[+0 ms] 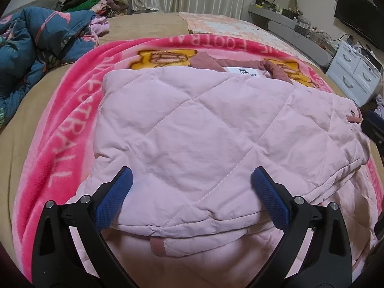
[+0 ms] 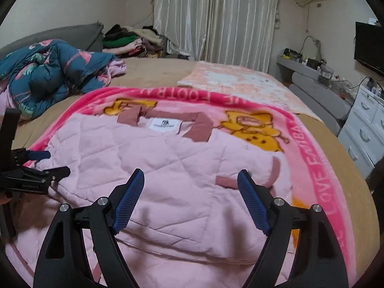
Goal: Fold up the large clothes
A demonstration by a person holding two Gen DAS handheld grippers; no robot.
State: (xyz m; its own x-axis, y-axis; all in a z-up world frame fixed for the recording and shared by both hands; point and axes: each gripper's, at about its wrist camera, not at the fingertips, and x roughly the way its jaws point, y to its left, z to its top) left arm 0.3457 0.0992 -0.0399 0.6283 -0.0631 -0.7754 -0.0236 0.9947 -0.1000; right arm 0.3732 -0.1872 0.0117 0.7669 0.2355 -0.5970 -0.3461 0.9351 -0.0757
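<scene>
A pale pink quilted jacket point(image 1: 192, 120) lies folded on a bright pink cartoon blanket point(image 1: 62, 124) spread on the bed. Its dusty-rose collar point(image 2: 201, 124) and white label point(image 2: 164, 124) point away from me. My left gripper point(image 1: 193, 182) is open, its blue pads hanging over the jacket's near folded edge without pinching cloth. In the right wrist view the left gripper point(image 2: 51, 163) shows at the jacket's left side. My right gripper point(image 2: 192, 184) also stands open over the jacket point(image 2: 168, 168), close to a rose pocket trim point(image 2: 225, 181), with nothing gripped.
A crumpled teal floral duvet point(image 2: 48, 72) lies at the left of the bed. Stacked clothes point(image 2: 129, 40) sit at the back by the curtains. A folded peach blanket point(image 2: 240, 81) lies beyond the pink one. White drawers point(image 2: 362, 129) and a TV point(image 2: 369, 48) stand right.
</scene>
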